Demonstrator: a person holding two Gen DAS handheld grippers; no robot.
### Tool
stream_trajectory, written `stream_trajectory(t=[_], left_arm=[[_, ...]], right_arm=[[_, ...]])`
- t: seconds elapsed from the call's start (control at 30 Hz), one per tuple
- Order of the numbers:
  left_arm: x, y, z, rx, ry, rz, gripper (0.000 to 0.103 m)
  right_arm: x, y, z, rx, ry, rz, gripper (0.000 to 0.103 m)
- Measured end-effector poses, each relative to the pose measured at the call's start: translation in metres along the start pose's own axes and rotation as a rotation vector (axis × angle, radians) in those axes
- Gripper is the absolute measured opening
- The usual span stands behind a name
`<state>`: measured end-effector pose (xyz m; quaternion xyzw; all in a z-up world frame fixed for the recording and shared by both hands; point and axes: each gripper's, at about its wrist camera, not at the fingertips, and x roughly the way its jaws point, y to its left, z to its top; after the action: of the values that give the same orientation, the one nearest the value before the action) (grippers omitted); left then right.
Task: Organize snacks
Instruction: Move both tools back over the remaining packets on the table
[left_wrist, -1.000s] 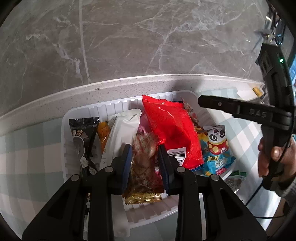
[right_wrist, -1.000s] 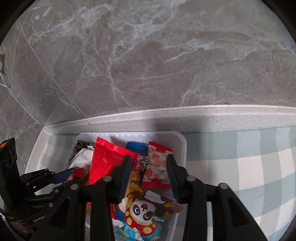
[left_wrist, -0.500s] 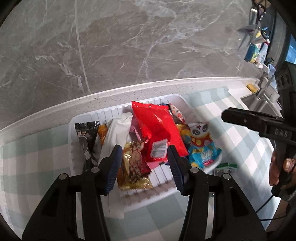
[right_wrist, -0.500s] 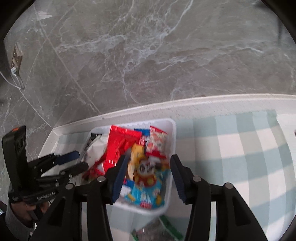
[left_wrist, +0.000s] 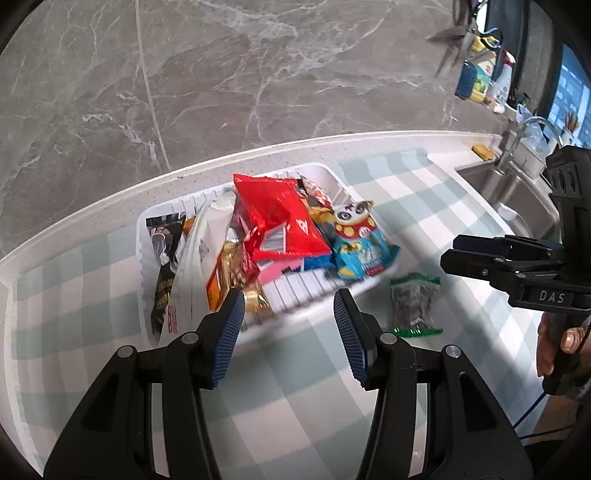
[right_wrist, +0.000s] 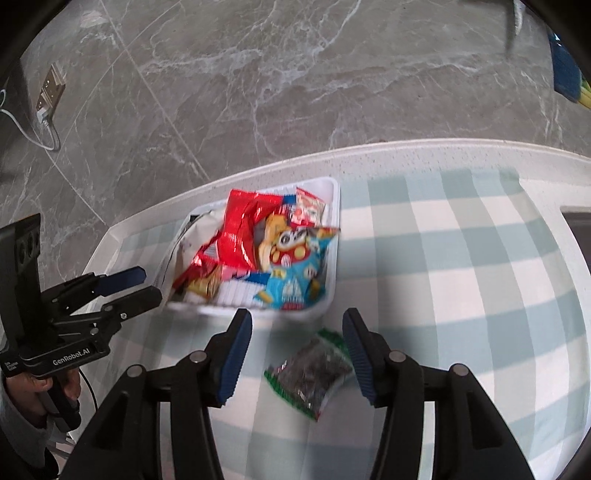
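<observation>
Nothing is held between the parted fingers of the left gripper (left_wrist: 288, 332). The right gripper (right_wrist: 297, 354) is opening, empty, above a green-edged packet (right_wrist: 312, 373) lying on the checked table (right_wrist: 461, 280) just beside the white tray (right_wrist: 332, 273). The tray is heaped with snacks, a red bag (left_wrist: 280, 218) and what seems a panda-printed packet (left_wrist: 358, 240) among them.

A home kitchen. At the right edge of the left wrist view sit a steel sink (left_wrist: 517, 188) and faucet (left_wrist: 532, 129). A marble-look wall (left_wrist: 258, 74) backs the white counter (left_wrist: 110, 195) with its checked cloth (left_wrist: 424, 192).

Bright daylight, slight blur, fisheye-warped edges
</observation>
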<state>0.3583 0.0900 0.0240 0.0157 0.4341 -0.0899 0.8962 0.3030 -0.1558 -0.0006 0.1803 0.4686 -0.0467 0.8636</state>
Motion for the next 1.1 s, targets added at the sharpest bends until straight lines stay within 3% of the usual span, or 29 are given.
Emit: stream_trajectory(t=[0.57, 1.1], left_arm=[[-0.037, -0.022, -0.043, 0.060, 0.015, -0.008, 0.050], [-0.035, -0.036, -0.082, 0.121, 0.077, -0.072, 0.050]], right_arm=[[-0.021, 0.010, -0.041, 0.002, 0.015, -0.020, 0.057], [-0.019, 0.012, -0.061, 0.017, 0.041, -0.031, 0.061]])
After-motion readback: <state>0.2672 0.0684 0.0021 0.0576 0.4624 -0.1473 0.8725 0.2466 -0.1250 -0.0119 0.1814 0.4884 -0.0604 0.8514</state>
